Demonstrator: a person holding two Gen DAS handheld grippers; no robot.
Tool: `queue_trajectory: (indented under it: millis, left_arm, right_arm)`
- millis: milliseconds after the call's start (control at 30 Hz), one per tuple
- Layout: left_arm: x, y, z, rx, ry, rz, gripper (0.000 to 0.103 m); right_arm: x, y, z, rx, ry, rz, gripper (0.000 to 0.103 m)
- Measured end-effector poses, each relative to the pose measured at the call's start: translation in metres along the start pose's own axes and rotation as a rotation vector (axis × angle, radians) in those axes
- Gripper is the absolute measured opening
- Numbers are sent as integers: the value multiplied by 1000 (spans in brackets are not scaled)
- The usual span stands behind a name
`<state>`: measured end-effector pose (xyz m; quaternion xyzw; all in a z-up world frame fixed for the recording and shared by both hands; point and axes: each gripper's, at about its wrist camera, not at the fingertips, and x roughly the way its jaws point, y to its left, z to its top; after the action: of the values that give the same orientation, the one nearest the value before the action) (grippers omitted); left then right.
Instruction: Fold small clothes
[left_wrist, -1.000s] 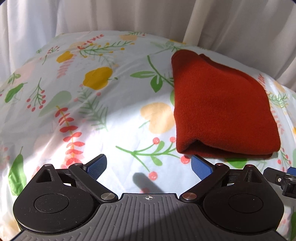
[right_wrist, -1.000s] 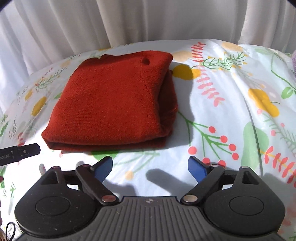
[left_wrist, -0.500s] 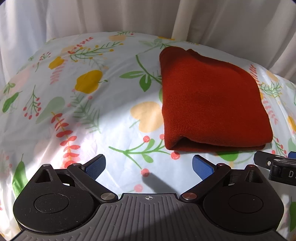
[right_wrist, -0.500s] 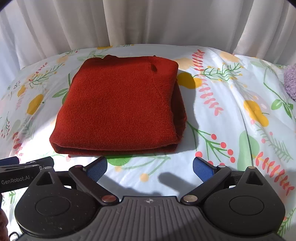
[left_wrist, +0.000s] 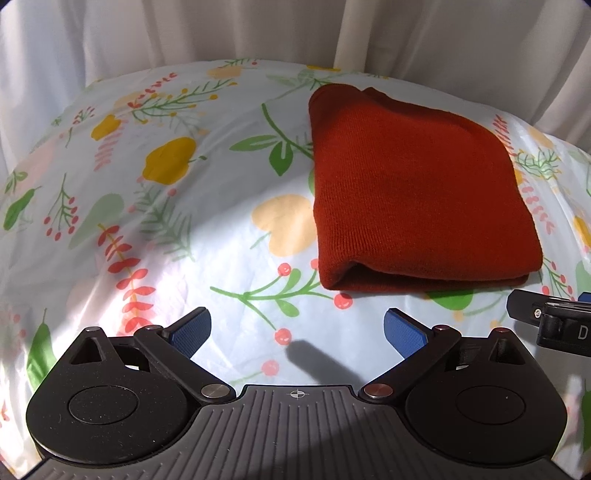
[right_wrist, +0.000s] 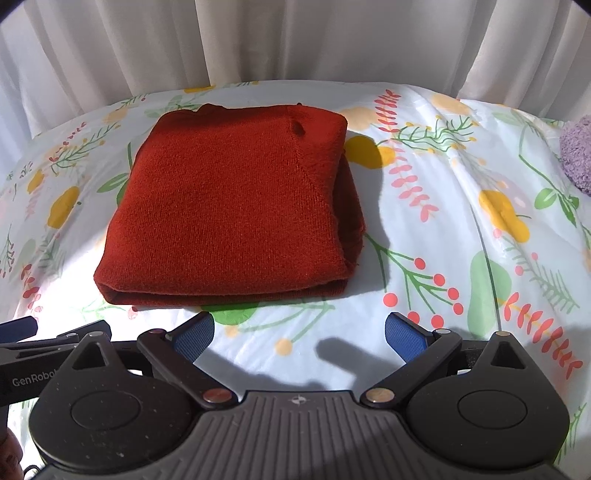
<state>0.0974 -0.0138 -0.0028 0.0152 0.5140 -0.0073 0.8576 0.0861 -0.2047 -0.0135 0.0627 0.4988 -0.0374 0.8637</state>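
Nearest me, my left hand-held gripper (left_wrist: 297, 328) and right hand-held gripper (right_wrist: 299, 332) both hover with jaws wide apart and nothing between them, above the near edge of the floral bed (left_wrist: 177, 236). Just beyond lies the red knit garment (right_wrist: 229, 210), folded into a thick square toward the far edge by the white curtain (right_wrist: 295, 40). I judge this fold finished; next I'd need another piece, perhaps the purple item (right_wrist: 576, 155) at the right edge.

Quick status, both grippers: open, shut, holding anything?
Left gripper: open, holding nothing.
Right gripper: open, holding nothing; the folded red sweater lies free on the sheet.
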Motion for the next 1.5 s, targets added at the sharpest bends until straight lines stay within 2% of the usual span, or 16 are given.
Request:
queue_trajectory:
  millis: [767,1233,1500]
  left_arm:
    - [1,-10,-1,37,2,25,102]
    - [5,-13,-1,32,31,-8,102]
    - [1,-16,-2,40,4,3,102]
  right_arm:
    - [-1,-5,-3,11,-5,-12,99]
    - [-2,-6,-2,10,-5,-14,99]
    - [-2,-5,-3,10,-5,-14,99]
